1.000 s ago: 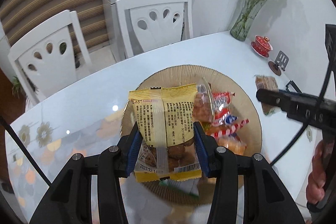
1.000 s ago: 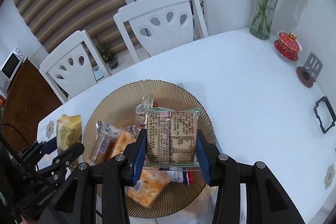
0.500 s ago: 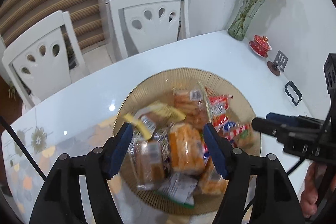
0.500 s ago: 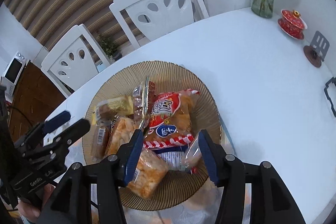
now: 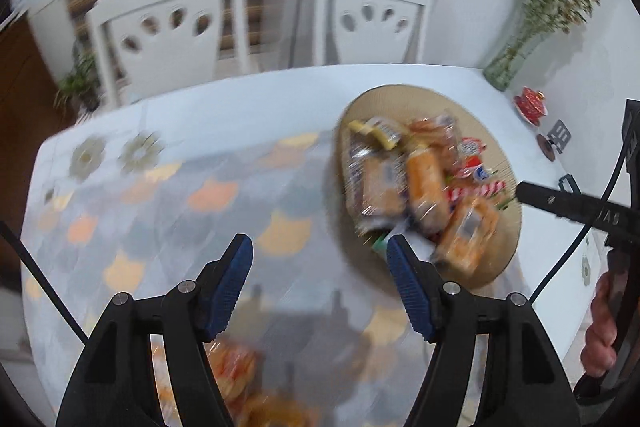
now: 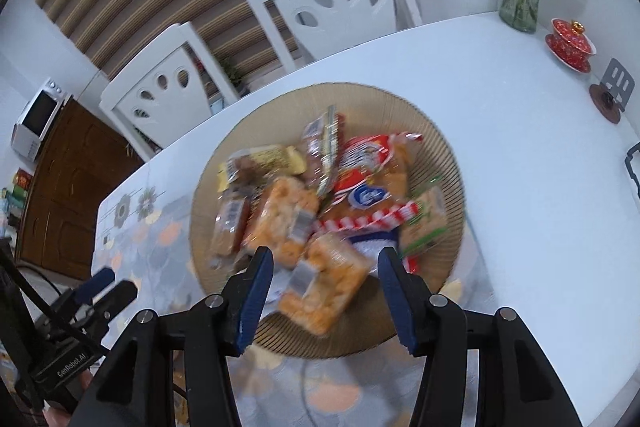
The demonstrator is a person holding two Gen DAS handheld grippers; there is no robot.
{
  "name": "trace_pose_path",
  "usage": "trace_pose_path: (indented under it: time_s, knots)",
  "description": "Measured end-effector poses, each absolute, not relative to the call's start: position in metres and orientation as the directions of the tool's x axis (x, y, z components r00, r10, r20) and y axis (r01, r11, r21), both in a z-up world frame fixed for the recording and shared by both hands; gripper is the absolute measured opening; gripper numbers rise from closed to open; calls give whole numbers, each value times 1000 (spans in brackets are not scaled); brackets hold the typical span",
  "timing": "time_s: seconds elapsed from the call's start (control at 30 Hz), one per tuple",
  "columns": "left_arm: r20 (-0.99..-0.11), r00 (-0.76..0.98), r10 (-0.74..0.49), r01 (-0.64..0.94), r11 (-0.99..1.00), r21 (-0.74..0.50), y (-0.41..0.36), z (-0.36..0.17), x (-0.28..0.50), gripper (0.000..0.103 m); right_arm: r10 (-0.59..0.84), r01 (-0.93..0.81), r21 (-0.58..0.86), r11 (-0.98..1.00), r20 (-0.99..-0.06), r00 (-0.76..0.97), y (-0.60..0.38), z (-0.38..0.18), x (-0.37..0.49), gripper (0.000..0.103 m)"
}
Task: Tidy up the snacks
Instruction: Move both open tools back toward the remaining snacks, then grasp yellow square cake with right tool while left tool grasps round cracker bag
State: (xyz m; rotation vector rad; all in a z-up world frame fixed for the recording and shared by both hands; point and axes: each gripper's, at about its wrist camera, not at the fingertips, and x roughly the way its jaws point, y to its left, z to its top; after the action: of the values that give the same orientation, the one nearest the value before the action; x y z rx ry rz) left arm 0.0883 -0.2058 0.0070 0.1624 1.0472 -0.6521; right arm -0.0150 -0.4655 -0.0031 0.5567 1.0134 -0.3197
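Both packets we carried a second ago now lie on the plate among the snack packets; the left gripper has swung off to the plate's left over patterned tablecloth, blurred orange packets beneath it. Left jaws stand well apart and hold nothing. The right gripper hovers over the plate's near edge, jaws moderately parted, empty, an orange packet below, untouched. We judge these packets light, crinkly, slippery, contents crushable; best taken across the flat middle, gently.
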Motion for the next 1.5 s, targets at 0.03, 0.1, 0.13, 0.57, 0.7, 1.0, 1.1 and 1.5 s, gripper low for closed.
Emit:
trace_pose_path:
  time_s: [0.03,0.1,0.13,0.57,0.7,1.0,1.1,1.5]
  knots:
    - [-846,346,-406,552,817,-166,-193,6,86,68,5,494,289,820,-867,499,-461,-3,-15,52]
    - [-843,390,-369,503,853,-141,-162,8,83,68,18,481,294,826,-866,500,-449,-1,-17,52]
    - [-843,404,-356,476,868,-139,-145,10,84,68,22,476,297,828,-865,502,-444,0,-17,52]
    - [-847,443,-293,259,947,-192,11,10,82,68,103,360,298,884,-876,472,-337,0,-15,52]
    - [-859,408,-309,290,936,-199,15,-2,74,68,129,314,292,904,-883,450,-299,-4,-11,52]
    - [-893,252,-374,406,878,-253,2,-52,54,68,180,292,288,912,-920,348,-230,-51,-13,52]
    - [-898,216,-384,431,863,-265,-3,-68,49,68,205,313,303,900,-929,308,-216,-74,-17,52]
    - [-853,102,-512,468,781,-413,-7,-100,59,68,340,494,409,767,-912,228,-190,-128,-13,54]
